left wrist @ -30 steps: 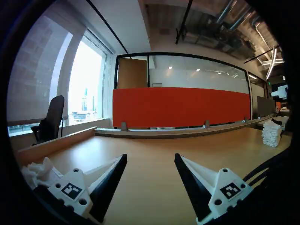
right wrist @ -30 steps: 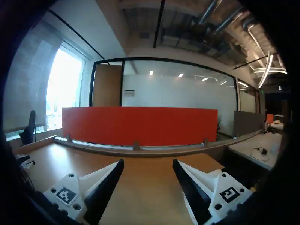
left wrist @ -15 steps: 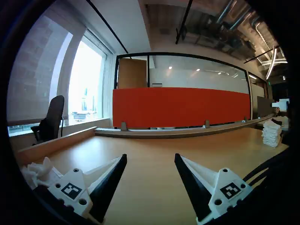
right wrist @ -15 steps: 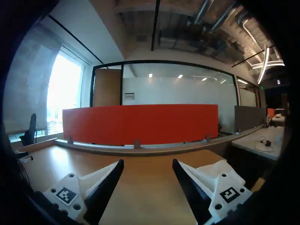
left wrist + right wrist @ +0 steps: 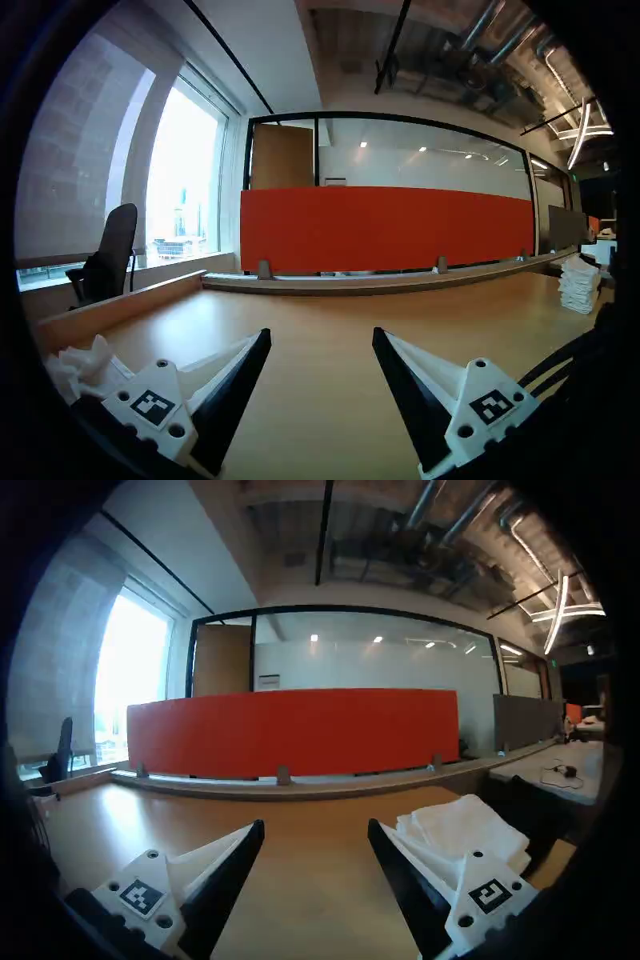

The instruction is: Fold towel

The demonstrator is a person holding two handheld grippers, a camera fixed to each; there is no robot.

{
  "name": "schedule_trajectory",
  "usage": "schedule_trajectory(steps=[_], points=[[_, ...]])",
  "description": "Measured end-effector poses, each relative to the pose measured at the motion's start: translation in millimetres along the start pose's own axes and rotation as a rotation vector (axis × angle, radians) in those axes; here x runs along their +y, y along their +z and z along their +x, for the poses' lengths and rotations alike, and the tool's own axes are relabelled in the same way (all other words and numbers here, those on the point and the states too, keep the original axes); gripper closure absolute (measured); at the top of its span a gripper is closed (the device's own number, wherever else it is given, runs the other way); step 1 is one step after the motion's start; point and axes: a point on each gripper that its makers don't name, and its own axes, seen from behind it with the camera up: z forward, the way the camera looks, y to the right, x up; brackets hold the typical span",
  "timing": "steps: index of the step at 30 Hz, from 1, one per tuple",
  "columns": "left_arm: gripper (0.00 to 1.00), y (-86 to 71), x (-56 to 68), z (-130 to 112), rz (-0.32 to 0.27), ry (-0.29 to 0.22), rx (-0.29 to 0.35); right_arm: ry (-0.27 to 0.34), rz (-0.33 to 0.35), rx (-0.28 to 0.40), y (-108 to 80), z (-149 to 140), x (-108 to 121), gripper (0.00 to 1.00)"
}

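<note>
In the left gripper view my left gripper (image 5: 320,340) stands open low over the wooden table (image 5: 320,320), nothing between its fingers. A crumpled white towel (image 5: 80,368) lies at the far left, beside the left finger. A stack of folded white towels (image 5: 578,284) sits at the far right of the table. In the right gripper view my right gripper (image 5: 314,832) is open over the table (image 5: 304,824). The stack of folded towels (image 5: 464,826) lies just beyond its right finger, partly hidden by it.
An orange partition (image 5: 384,228) runs along the table's far edge, with a glass wall behind. A black office chair (image 5: 108,256) stands by the window at left. Another desk (image 5: 560,772) with a cable lies to the right. A low wooden ledge (image 5: 120,308) borders the table's left side.
The right gripper has tilted and moved so the stack of folded towels has come into its view by the right finger. The left gripper has stayed still.
</note>
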Motion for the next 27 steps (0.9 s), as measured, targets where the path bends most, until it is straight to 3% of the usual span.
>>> schedule_trajectory(steps=[11, 27], points=[[0.06, 0.4, 0.0, 0, 0.0, 0.0, 0.0, -0.043, 0.012, -0.013, 0.6, -31, 1, 0.0], [0.06, 0.6, -0.7, 0, 0.0, 0.0, 0.0, -0.019, 0.024, -0.018, -1.6, -40, 0, 0.0]])
